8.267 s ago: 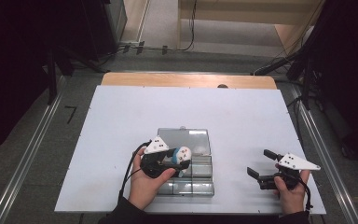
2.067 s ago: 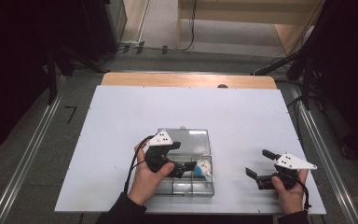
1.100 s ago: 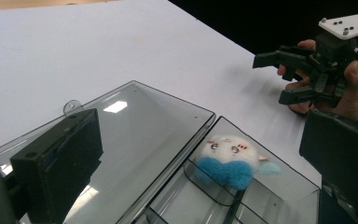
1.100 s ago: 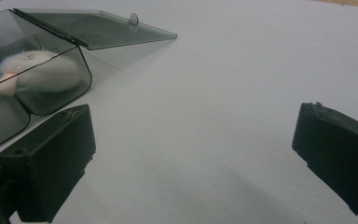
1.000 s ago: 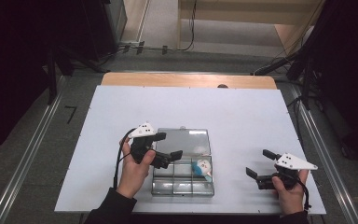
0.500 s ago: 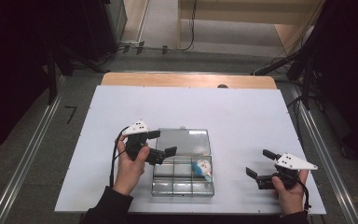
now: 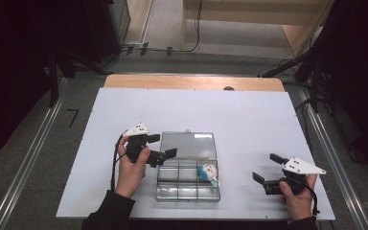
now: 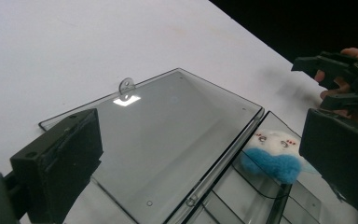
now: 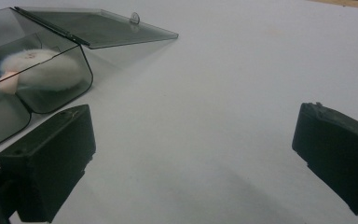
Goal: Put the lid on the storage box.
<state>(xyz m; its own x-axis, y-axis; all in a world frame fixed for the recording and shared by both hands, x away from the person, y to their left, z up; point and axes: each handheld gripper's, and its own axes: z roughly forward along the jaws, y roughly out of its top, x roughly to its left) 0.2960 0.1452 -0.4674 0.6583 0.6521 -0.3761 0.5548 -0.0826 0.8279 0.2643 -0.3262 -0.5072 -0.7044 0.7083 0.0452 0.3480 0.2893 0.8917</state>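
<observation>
A clear plastic compartment box [image 7: 187, 197] lies open at the table's front middle, its lid [image 7: 188, 144] folded flat behind it. A small blue and white plush toy [image 7: 208, 172] rests in a back right compartment. My left gripper [image 7: 162, 145] hovers open and empty at the box's left edge, over the lid's corner. In the left gripper view the lid [image 8: 168, 135] lies between the jaws and the plush [image 8: 272, 156] sits near the right jaw. My right gripper [image 7: 265, 166] stands open and empty to the right of the box. The right gripper view has the plush [image 9: 37, 70] at upper left.
The white table [image 7: 220, 110] has a wooden strip [image 7: 191, 82] along its far edge. Grey floor and metal rails run along both sides, with dark equipment and cables beyond. The right gripper [image 8: 345, 79] also appears far off in the left gripper view.
My left gripper carried the plush over the box, let it go in a compartment, then drew back left and away, open. The right gripper stayed put.
</observation>
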